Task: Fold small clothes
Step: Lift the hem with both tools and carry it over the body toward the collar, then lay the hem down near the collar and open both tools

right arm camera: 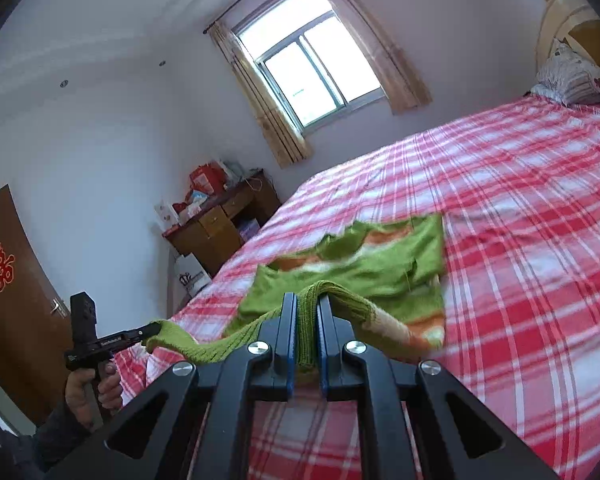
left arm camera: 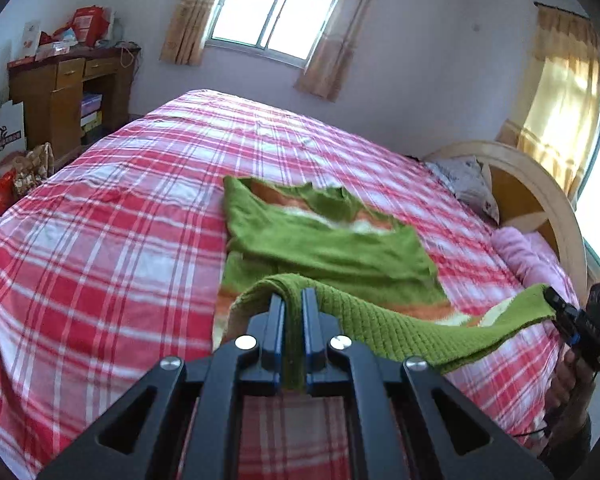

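- Now the left tongs (left arm camera: 293, 300) are clamped on one corner of the green knit garment (left arm camera: 324, 248); the right tongs (right arm camera: 307, 304) pinch the other corner.
- Its near hem hangs lifted between them above the plaid bed's (left arm camera: 100, 240) near edge.
- Its far half lies on the bed.
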### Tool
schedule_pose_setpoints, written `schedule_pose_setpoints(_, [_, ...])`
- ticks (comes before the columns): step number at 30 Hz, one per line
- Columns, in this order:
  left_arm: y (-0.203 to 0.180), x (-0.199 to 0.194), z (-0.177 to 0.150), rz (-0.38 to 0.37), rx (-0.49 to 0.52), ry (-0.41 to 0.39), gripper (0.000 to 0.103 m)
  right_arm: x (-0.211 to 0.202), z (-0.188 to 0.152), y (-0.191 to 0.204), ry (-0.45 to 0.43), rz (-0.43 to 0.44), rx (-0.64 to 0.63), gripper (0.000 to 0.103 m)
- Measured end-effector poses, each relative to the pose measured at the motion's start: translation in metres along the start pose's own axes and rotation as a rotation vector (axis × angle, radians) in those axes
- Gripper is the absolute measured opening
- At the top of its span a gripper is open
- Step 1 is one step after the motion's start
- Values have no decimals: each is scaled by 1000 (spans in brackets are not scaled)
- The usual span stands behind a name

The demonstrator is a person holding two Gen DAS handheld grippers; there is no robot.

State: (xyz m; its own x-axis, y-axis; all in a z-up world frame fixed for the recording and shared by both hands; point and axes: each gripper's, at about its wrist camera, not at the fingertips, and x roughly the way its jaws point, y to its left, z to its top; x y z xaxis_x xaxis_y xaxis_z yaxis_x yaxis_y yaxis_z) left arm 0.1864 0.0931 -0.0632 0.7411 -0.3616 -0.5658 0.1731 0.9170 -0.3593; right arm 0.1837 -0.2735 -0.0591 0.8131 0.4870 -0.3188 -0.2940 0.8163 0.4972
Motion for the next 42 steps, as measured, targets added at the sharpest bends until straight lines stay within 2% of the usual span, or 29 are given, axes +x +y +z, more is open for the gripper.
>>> schedule_pose_setpoints(13, [-2, 39, 69, 19, -19, -54, 8, 46, 73, 1, -39, -17, -46, 8])
schedule_pose_setpoints(18, [-2, 65, 92, 37, -16, -57, 7, 68, 87, -13, -29, -41, -25, 8])
schedule_pose_setpoints(33, [15, 174, 117, 131, -6, 77, 7, 187, 114, -87, 111, -147, 36, 8])
schedule_pose_setpoints(39, [26, 216, 118, 205, 13, 128, 6, 238, 104, -121, 192, -199, 57, 8])
schedule_pose_setpoints(42, [34, 233, 120, 274, 35, 123, 7, 260, 100, -137, 222, -229, 59, 8])
